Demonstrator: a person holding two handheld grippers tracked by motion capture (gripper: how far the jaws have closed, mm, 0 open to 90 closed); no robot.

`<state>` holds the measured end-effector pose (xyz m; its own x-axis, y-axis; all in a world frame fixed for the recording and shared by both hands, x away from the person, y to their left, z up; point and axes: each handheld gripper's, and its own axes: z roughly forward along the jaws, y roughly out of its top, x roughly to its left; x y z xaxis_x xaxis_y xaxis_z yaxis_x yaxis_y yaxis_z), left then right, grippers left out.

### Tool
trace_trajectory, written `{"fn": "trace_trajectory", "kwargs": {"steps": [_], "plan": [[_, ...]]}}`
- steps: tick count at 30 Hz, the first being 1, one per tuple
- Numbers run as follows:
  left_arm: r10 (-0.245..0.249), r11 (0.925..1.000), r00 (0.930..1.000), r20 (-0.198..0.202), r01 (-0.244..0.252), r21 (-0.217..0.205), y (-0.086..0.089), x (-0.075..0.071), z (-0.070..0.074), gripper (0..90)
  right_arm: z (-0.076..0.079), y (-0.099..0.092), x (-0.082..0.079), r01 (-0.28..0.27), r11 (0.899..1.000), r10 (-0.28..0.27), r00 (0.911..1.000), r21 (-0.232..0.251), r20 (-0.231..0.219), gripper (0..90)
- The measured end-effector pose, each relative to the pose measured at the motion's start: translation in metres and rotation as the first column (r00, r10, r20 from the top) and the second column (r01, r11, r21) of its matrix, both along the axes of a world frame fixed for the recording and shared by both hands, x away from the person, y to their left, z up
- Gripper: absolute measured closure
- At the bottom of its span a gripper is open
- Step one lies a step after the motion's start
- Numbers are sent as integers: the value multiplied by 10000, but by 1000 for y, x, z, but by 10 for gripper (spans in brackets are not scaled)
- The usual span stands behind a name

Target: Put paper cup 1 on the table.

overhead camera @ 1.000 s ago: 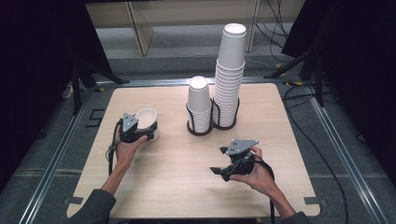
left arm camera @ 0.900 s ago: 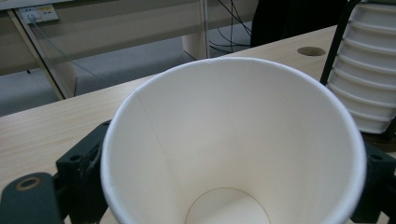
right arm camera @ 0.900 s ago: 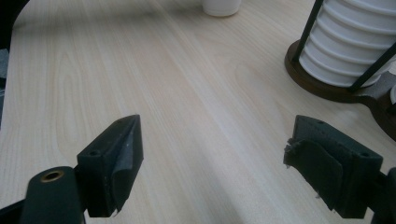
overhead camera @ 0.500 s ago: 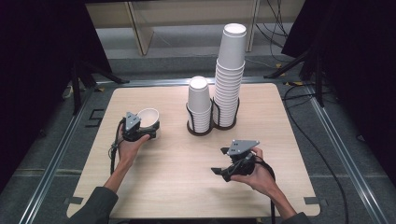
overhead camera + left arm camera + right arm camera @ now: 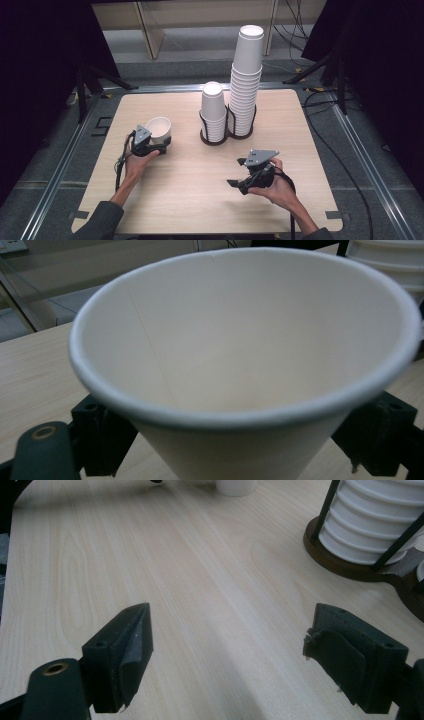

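A pale wooden table (image 5: 200, 195) stands among dark curtains. At its far middle a two-ring rack (image 5: 227, 136) holds a short cup stack (image 5: 213, 112) and a tall stack (image 5: 246, 80). The left gripper (image 5: 159, 146) has just been closing its jaws and now clamps an empty, upright cup (image 5: 250, 365) at the table's left. The right gripper (image 5: 230, 655), jaws apart and empty, hovers over bare wood near the rack.

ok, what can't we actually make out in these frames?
- Paper cup: its base is cut off by the bottom edge of the left gripper view; whether it rests on the table is unclear.
- Left gripper pads: contact with the cup is too small in the high view and hidden behind the cup's wall in the left gripper view.
- Tall cup stack: cut off by the top edge of the right gripper view.
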<state>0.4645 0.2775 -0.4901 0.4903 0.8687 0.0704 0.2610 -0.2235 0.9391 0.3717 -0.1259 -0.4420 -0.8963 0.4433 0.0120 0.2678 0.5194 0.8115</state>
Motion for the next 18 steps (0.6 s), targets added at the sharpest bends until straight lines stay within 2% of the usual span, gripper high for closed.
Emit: {"fn": "trace_trajectory", "kwargs": {"steps": [2, 5, 8, 10, 11, 13, 16, 17, 18], "plan": [[-16, 9999, 9997, -253, 18, 108, 2, -2, -2, 143, 0, 0, 0, 4, 10000, -4, 10000, 6, -11, 186], [-24, 9997, 9996, -267, 30, 247, 5, -6, -3, 143, 0, -1, 0, 36, 10000, -36, 10000, -14, -9, 185], [-146, 9997, 9991, -389, 154, 205, 9, -10, 0, 143, 0, -2, 0, 68, 10000, -68, 9999, 35, -116, 185], [-81, 9999, 9992, -384, 85, 121, 10, -16, 2, 143, 1, -3, 1, 127, 9999, -127, 9999, 43, -24, 184], [-114, 9999, 9989, -451, 117, 68, 11, -19, 3, 143, 1, -3, 0, 128, 9999, -126, 9998, 88, -164, 184], [-164, 9997, 9981, -592, 175, 169, 13, -27, 5, 143, 1, -5, 1, 227, 9996, -225, 9997, 147, -119, 183], [-144, 9999, 9983, -561, 147, 45, 16, -37, 9, 144, 2, -7, 2, 342, 9992, -340, 9994, 200, -85, 184], [29, 9999, 9987, -508, -38, -167, 17, -44, 11, 144, 2, -7, 2, 412, 9988, -410, 9991, 252, -96, 184], [-12, 9995, 9990, -458, -3, -320, 19, -48, 14, 144, 3, -9, 2, 547, 9980, -544, 9985, 305, -103, 184]]}}
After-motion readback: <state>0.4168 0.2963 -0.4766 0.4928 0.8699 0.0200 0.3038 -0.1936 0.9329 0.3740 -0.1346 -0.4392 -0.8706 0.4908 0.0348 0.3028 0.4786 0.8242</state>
